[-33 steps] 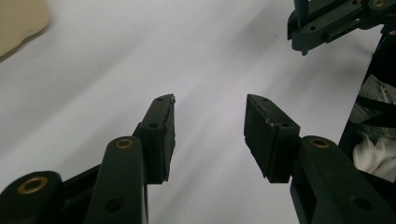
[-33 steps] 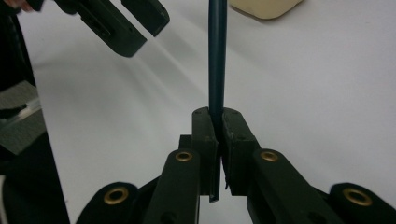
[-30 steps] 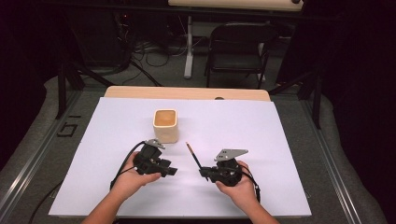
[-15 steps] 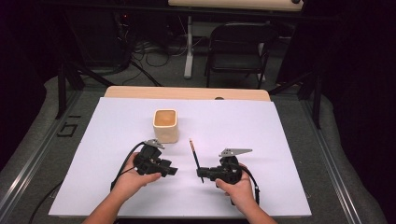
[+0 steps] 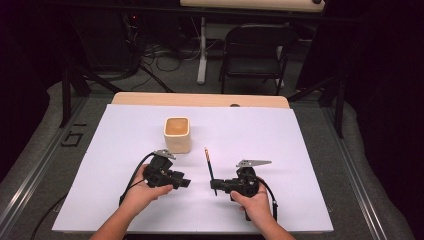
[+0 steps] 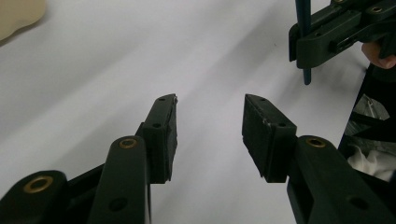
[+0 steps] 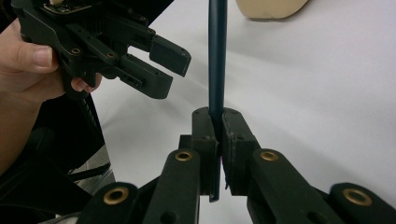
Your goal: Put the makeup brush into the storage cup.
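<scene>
A dark blue pencil (image 5: 209, 169) with an orange far end is clamped low on its shaft by my right gripper (image 5: 214, 186), which is shut on it. In the right gripper view the pencil (image 7: 217, 56) rises straight from between the closed pads of that gripper (image 7: 218, 112). My left gripper (image 5: 185, 182) faces it from the left, open with nothing between its fingers, and its jaws have just closed a little. The left gripper view shows this gripper (image 6: 210, 98) over bare table, with the pencil (image 6: 303, 46) and right gripper (image 6: 336, 32) at the upper right. A beige cup (image 5: 177, 134) stands behind the left hand.
The white table top (image 5: 280, 140) spreads around both hands, with a wooden strip along its far edge. Beyond it are a black folding chair (image 5: 255, 55) and floor cables. The cup's edge (image 7: 271, 7) and the left gripper (image 7: 140, 51) are close to the pencil.
My right gripper has turned slightly with the pencil, so the pencil now points more straight toward the far edge. The left hand has stayed where it was.
</scene>
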